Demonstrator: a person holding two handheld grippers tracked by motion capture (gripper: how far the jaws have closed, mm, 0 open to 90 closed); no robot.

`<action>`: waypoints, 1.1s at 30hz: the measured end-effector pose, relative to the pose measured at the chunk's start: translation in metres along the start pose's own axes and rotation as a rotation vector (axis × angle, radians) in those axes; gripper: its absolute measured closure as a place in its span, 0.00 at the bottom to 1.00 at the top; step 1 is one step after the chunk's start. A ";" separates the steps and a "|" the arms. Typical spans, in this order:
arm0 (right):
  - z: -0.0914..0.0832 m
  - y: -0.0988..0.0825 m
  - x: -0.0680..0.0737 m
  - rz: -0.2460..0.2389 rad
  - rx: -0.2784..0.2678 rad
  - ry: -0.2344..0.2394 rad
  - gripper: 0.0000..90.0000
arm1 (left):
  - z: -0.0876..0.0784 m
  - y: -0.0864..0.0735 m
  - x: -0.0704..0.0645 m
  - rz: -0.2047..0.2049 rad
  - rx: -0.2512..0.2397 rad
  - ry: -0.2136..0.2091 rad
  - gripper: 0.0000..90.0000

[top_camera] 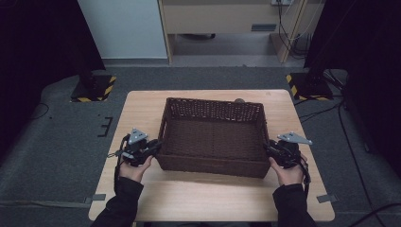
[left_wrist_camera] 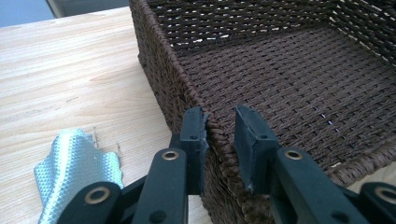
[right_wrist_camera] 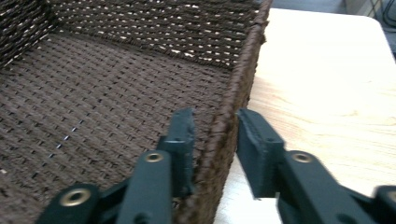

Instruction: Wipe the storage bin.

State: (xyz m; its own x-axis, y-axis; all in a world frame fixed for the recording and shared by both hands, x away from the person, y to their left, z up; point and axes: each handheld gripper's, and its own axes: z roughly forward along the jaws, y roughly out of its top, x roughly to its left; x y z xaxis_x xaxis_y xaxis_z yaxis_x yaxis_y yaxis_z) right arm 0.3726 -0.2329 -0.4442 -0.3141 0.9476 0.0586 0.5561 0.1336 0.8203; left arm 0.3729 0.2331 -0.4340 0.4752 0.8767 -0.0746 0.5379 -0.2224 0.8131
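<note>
- Right now the basket point(top_camera: 212, 137) sits mid-desk, with a tool at each short end.
- Left tool point(left_wrist_camera: 219, 140) straddles the basket's left wall near the front corner: one jaw outside against the weave, the other inside with a gap to the rim, so not clamped.
- Right tool point(right_wrist_camera: 215, 140) straddles the right wall likewise, jaws parted, the outer jaw standing clear of the weave.
- Basket is dark brown wicker, rectangular, its woven floor bare.
- A scrap of silvery cloth point(left_wrist_camera: 74, 172) lies on the desk point(top_camera: 142, 113) beside the left tool.
- Desk is pale wood; grey carpet lies around it, with hazard-striped stand bases point(top_camera: 94, 88) and cables point(top_camera: 350, 142) beyond.
</note>
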 end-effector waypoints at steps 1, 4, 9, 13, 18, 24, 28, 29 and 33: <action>0.000 0.000 0.002 -0.006 0.003 -0.009 0.78 | 0.000 0.001 0.001 -0.005 -0.003 -0.004 0.80; 0.000 0.002 0.003 -0.024 0.011 -0.020 0.80 | 0.002 0.004 0.006 -0.015 -0.014 0.002 0.75; 0.003 0.004 -0.003 -0.016 0.002 -0.003 0.80 | 0.010 0.004 0.009 -0.025 -0.012 -0.034 0.76; 0.003 0.004 -0.004 -0.020 -0.002 -0.002 0.78 | 0.008 0.004 0.007 -0.020 -0.008 -0.029 0.79; 0.000 0.005 -0.005 -0.005 -0.014 0.003 0.63 | 0.002 0.000 0.001 -0.030 -0.014 -0.032 0.81; 0.003 0.003 0.000 -0.032 0.024 -0.030 0.68 | -0.004 -0.004 -0.009 -0.009 -0.015 -0.028 0.80; 0.006 0.000 -0.006 -0.013 0.065 -0.036 0.84 | -0.006 -0.005 -0.008 -0.023 -0.025 -0.042 0.71; 0.006 0.000 -0.006 -0.013 0.065 -0.036 0.84 | -0.008 -0.005 -0.007 -0.020 -0.029 -0.034 0.71; 0.006 0.001 -0.003 -0.033 0.071 -0.047 0.86 | -0.020 -0.007 0.001 -0.034 -0.054 -0.025 0.65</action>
State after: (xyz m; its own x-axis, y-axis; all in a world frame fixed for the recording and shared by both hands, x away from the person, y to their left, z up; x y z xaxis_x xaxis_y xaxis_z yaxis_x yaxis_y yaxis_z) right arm 0.3786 -0.2339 -0.4472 -0.2973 0.9548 0.0040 0.5994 0.1834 0.7791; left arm 0.3557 0.2442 -0.4287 0.4747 0.8724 -0.1165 0.5157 -0.1685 0.8400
